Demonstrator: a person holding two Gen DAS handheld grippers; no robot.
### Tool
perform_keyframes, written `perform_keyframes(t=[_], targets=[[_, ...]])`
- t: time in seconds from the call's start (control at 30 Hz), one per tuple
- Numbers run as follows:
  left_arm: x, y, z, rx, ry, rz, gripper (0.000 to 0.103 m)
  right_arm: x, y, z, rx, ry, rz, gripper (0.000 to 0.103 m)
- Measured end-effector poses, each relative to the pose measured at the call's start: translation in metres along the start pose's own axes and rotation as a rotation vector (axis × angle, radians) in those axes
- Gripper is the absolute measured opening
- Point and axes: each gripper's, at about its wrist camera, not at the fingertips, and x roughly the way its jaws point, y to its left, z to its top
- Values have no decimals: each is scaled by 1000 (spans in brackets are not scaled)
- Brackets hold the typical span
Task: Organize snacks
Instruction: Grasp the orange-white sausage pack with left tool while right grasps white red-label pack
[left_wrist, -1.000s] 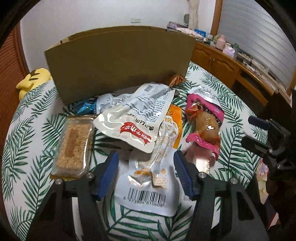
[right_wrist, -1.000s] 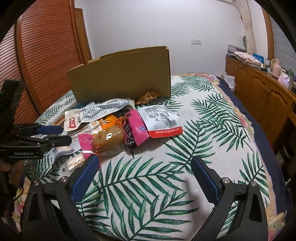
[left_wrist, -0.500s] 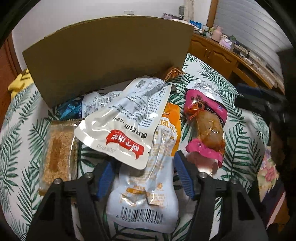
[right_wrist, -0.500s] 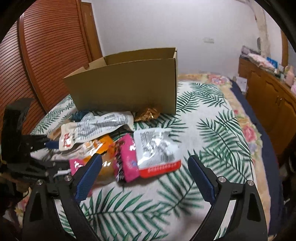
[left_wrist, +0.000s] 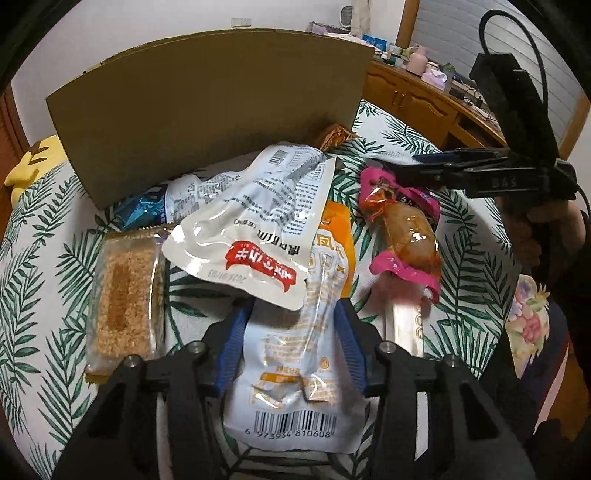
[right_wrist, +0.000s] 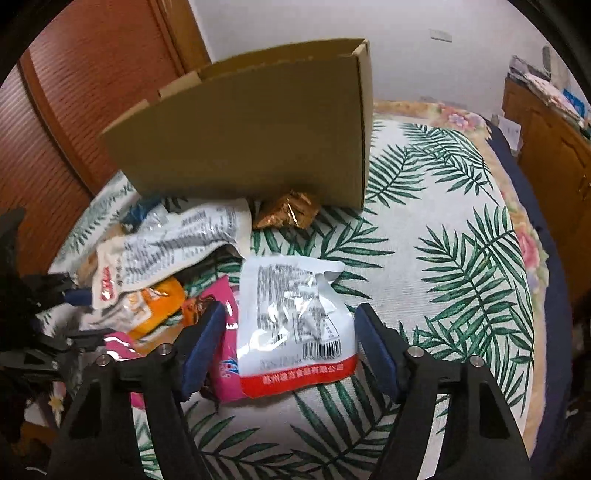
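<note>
Both grippers advanced, fingers open: left (left_wrist: 291, 332) straddles barcode pouch (left_wrist: 295, 373), right (right_wrist: 290, 347) red-edged packet (right_wrist: 295, 325).

Leaf-print bed (right_wrist: 461, 258), cardboard box (right_wrist: 251, 129), snack packets (left_wrist: 255, 221)

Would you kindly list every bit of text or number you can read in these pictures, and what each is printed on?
"6 973934 810608": under the barcode on the pale blue pouch between the left gripper's fingers.
"2026/01/03", seen upside down: on the white pouch with the red banner.
Chinese print on the red-edged pouch between the right gripper's fingers, and on the other packets: too small or blurred to read.
</note>
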Motion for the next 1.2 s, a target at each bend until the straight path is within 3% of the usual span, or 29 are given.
perform_keyframes(t=[0.17,0.37,0.8,1.2], targets=[[6,-12,4,43,4,27,57,7,-11,3,31,30,34,62],[2,-10,1,62,15,12,44,5,-14,3,25,45,51,58],[-29,4,-33,25,15,-7,40,-7,-10,-4,15,21,41,57],[-24,7,-29,20,20,38,54,-7,0,-7,-11,17,1,57]])
